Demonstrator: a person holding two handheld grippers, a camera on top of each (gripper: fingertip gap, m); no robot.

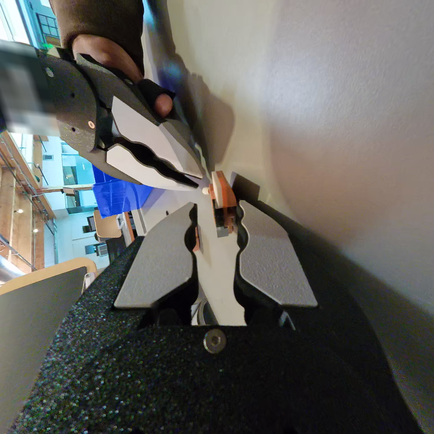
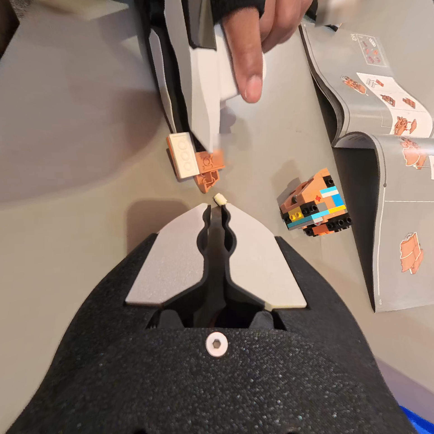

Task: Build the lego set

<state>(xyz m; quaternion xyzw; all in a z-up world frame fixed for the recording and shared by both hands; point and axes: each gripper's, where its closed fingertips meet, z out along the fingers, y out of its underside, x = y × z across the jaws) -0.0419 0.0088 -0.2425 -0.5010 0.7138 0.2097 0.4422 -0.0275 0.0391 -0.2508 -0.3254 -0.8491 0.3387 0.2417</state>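
Now we keep the right tool (image 2: 216, 206) pinched on the cream peg (image 2: 219, 199), aiming at 12 o'clock toward the orange sub-assembly (image 2: 206, 168), held off the counter (image 2: 70, 141) in the left tool (image 1: 217, 211).

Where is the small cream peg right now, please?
In the right wrist view, the cream peg sits pinched at the right gripper tips, just below the orange-and-white sub-assembly.
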